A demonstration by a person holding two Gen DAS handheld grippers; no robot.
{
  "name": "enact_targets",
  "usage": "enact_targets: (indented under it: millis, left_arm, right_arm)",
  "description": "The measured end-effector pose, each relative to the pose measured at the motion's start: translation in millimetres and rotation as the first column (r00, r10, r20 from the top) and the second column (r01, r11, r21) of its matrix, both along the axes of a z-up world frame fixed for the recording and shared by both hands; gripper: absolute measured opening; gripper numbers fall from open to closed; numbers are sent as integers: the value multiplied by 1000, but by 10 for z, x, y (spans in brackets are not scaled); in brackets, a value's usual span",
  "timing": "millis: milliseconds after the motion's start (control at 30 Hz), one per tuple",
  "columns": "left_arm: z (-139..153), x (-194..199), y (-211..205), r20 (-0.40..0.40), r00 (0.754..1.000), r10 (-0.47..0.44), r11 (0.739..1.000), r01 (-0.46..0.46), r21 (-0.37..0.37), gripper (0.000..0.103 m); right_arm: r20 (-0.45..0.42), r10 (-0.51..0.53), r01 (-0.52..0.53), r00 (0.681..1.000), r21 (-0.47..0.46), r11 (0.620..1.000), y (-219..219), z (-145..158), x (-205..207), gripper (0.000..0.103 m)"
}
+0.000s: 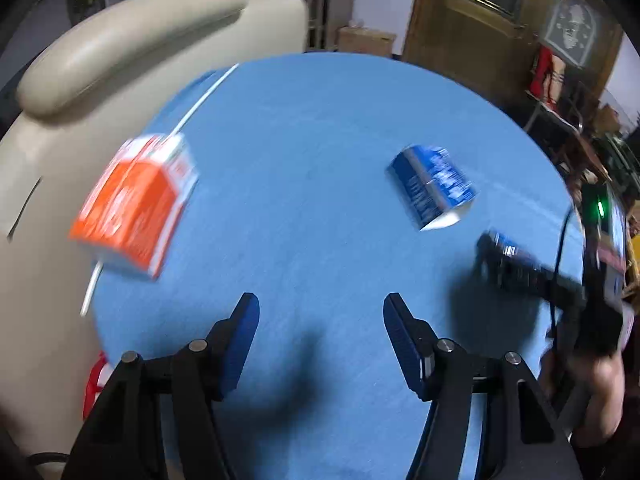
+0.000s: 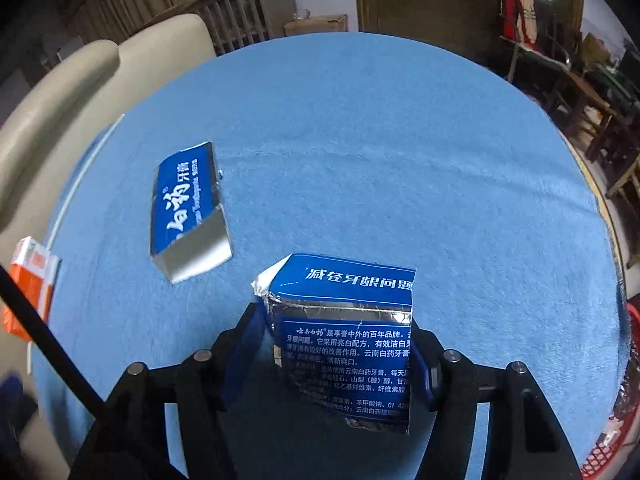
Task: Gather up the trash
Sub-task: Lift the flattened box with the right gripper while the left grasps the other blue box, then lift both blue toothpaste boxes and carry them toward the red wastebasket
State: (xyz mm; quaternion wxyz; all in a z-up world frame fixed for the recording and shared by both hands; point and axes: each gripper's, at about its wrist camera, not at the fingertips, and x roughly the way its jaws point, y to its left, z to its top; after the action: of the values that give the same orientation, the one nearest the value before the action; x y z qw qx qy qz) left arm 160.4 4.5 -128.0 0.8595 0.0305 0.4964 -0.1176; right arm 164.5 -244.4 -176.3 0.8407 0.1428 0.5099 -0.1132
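On the round blue table (image 1: 320,152) an orange and white carton (image 1: 132,204) lies at the left, blurred. A blue toothpaste box (image 1: 432,186) lies right of centre; the right wrist view shows the same blue box (image 2: 190,208) with its silver end open. My left gripper (image 1: 320,300) hovers open over bare cloth with nothing between its fingers. My right gripper (image 2: 336,320) has a torn blue box piece (image 2: 344,340) with white print between its pads, both pads against its sides. In the left wrist view the right gripper (image 1: 496,244) sits low at the table's right.
A beige padded chair (image 1: 100,60) wraps the table's left side. A red basket (image 2: 632,360) stands past the right rim. A white strip (image 1: 204,96) runs along the left edge. Dark wooden furniture (image 2: 580,92) and a door (image 1: 460,20) stand behind.
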Motion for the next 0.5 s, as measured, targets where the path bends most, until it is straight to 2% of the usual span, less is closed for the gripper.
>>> enact_targets:
  millis: [100,267,367,500]
  left_arm:
    - [24,202,-309,-13,999,-35,999,35,-9,65]
    - [16,588,-902,-44,997,-65,997,63,-35,65]
    - [-16,806,-1178,-59,997,-54,998,52,-34,65]
    - [-126,1071,-1456,-99,995,-21,999,19,-27,65]
  right_arm:
    - [16,21,-22,1000,46,999,-212,-9,-230,67]
    - [37,40,-42,999,51,998,-441,-20,-538,67]
    - [55,49,-54,997,86,995,-551,-38,-685,67]
    - [73,63,-71,995,119,990,-617,-2,-678,67]
